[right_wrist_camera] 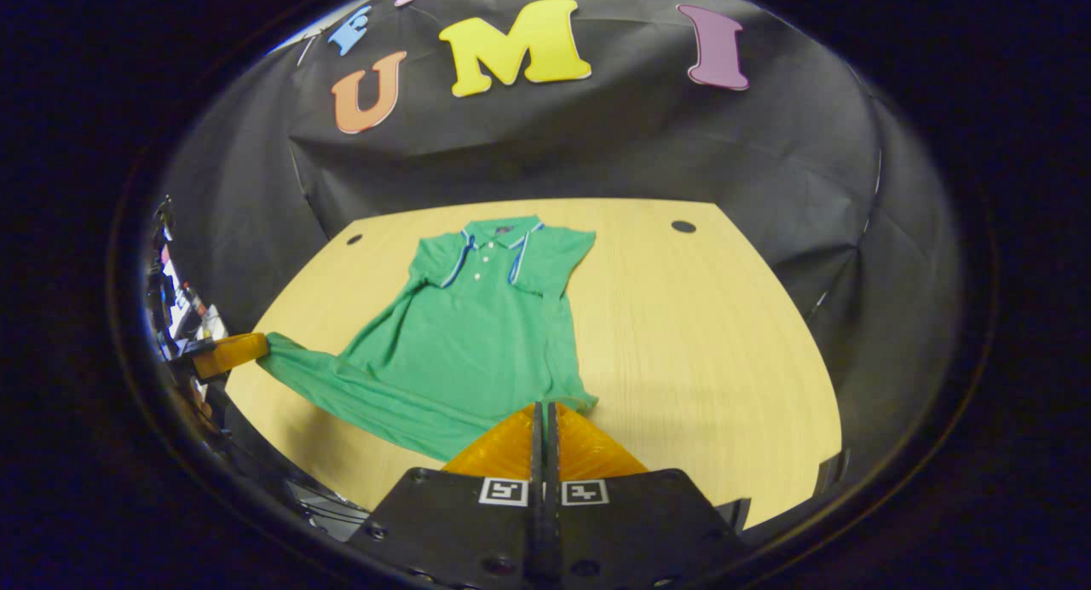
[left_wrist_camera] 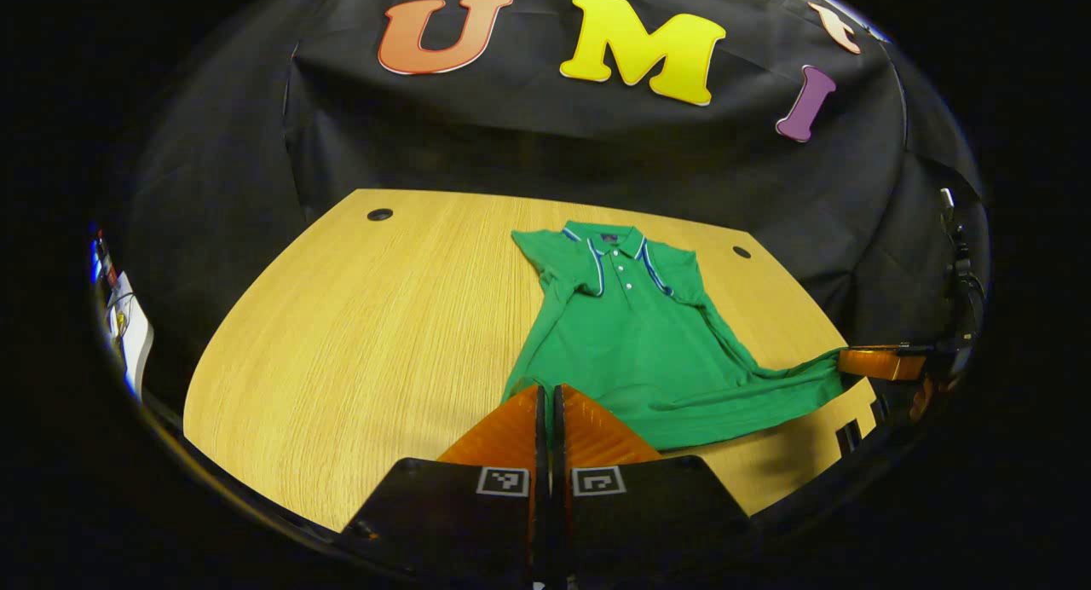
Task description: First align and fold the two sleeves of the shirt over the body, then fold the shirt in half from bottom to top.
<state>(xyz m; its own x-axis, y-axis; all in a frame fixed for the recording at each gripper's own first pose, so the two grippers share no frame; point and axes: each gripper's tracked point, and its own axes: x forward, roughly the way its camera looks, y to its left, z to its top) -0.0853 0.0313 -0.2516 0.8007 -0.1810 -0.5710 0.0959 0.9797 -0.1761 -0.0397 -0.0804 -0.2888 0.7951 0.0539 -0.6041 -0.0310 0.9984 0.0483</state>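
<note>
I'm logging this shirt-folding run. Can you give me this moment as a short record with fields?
shirt: green polo, front up, collar toward the booth wall
sleeves: folded in over the body
hem: both bottom corners lifted, cloth stretched between the grippers
left gripper: closed on the hem's left corner
right gripper: closed on the hem's right corner
table: light wood, two dark round holes near the far edge
stage: bottom-to-top fold apparently starting, not yet done

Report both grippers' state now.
Left gripper: shut on the shirt, at a hem corner.
Right gripper: shut on the shirt's other hem corner.
</note>
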